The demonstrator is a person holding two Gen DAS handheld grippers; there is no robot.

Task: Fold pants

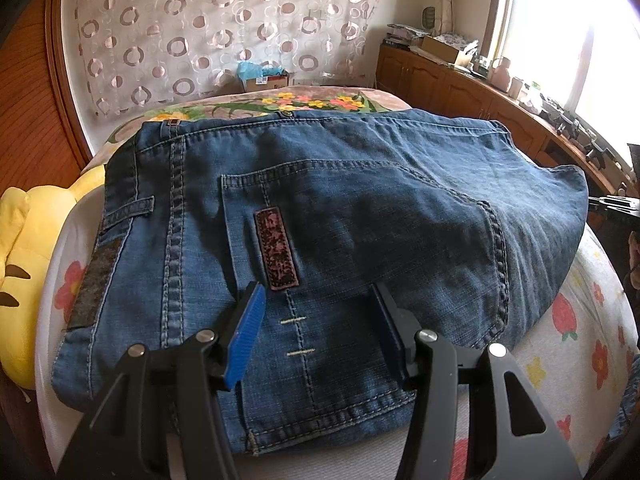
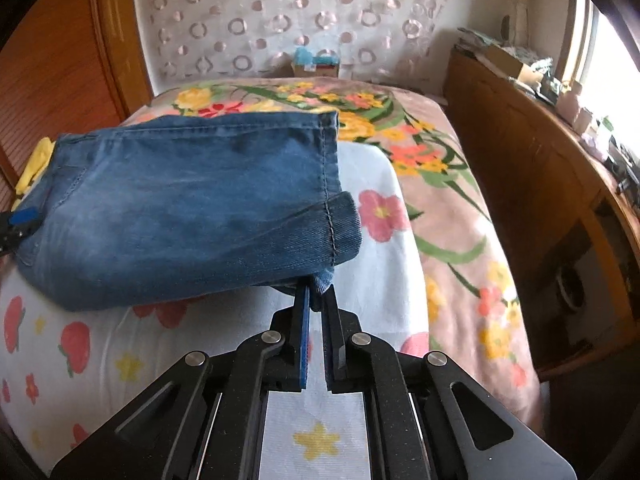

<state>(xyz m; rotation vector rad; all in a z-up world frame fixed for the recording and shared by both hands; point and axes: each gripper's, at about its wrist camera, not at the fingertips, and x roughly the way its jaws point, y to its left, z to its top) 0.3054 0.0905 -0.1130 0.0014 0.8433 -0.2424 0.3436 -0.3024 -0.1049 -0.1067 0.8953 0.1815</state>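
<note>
Blue denim pants lie folded on the bed, back pocket and a dark red label facing up. My left gripper hovers over that pocket, open, its blue pads well apart and only flat denim beneath them. In the right wrist view the folded leg end points right, its hem turned up. My right gripper is shut on the near corner of the hem, with a fold of denim pinched between the fingertips and lifted slightly off the sheet.
Under the pants is a white sheet with strawberries, over a floral blanket. A yellow plush toy lies at the left bed edge. A cluttered wooden cabinet runs along the right, and a small box sits beyond the bed.
</note>
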